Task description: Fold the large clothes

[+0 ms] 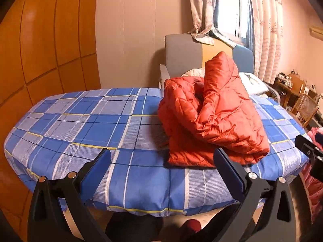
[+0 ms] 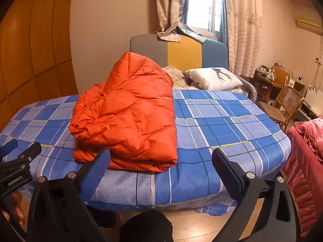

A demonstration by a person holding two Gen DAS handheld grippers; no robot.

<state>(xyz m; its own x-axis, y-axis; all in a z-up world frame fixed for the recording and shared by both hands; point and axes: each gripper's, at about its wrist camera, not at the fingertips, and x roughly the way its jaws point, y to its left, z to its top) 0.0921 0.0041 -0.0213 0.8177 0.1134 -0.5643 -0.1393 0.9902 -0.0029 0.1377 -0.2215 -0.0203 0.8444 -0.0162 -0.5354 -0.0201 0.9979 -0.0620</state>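
An orange puffer jacket lies folded in a thick bundle on the blue plaid bed, one part standing up toward the headboard. In the right wrist view the same jacket sits left of centre on the bed. My left gripper stands open near the bed's foot edge, nothing between its fingers; the jacket's near edge lies just beyond its right finger. My right gripper is open too and holds nothing, its left finger in front of the jacket's near corner. Each gripper shows at the edge of the other's view.
A grey, yellow and blue headboard and a white pillow lie at the far end. A wooden wardrobe fills the left. A pink bedspread, a wicker chair and a cluttered desk are to the right. Curtains frame a window.
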